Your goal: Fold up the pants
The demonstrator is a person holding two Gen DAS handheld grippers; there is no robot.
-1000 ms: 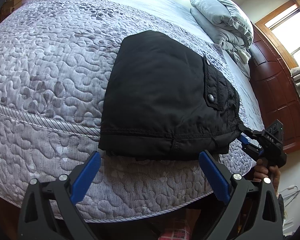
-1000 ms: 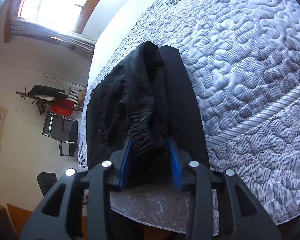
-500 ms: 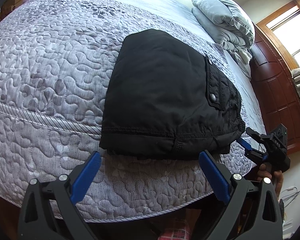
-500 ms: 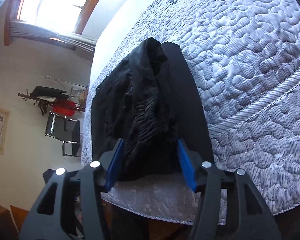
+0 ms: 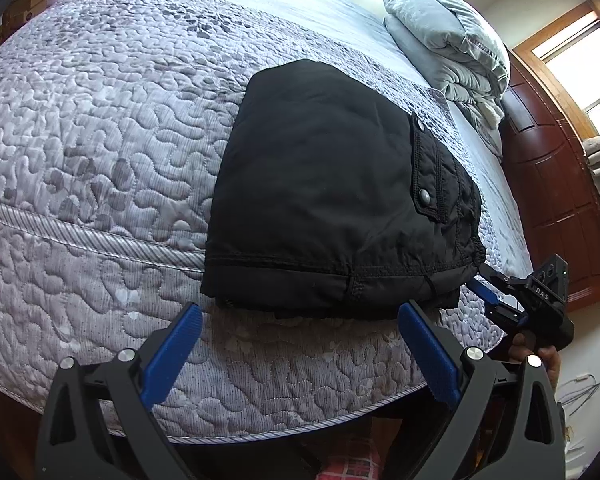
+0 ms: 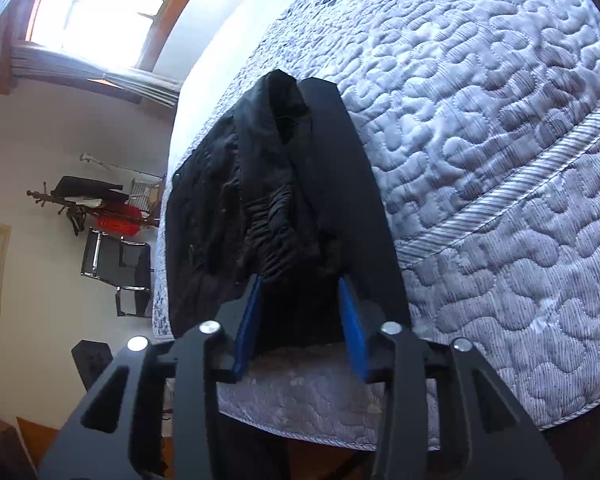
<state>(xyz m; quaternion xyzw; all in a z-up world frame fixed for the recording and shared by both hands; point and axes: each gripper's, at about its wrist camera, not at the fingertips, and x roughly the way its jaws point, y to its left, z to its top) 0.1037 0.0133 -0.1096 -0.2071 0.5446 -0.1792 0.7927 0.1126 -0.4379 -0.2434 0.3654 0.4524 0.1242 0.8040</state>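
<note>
Bottom of the left wrist view, the left claw (image 5: 296, 344) hangs spread wide with nothing between its blue pads, parked just short of the pants (image 5: 328, 208), which suggests the fold is done or nearly so. Those pants sit as a compact black bundle in the middle of the frame, on the near edge of the bed (image 5: 100, 152), hem toward the camera. Smooth, slightly shiny woven fabric, stitched hem, a flapped pocket with 2 metal snaps on its right side. At lower right, the right claw (image 5: 484, 284) sits at the bundle's corner. In its own view the right claw (image 6: 300, 300) is partly spread, gathered waistband cloth lying between the pads; whether they pinch it, I cannot tell. The quilt is pale lilac, puffy with squiggle stitching. Far upper right, a folded grey duvet (image 5: 448, 48) against a dark wooden headboard (image 5: 552, 184).
</note>
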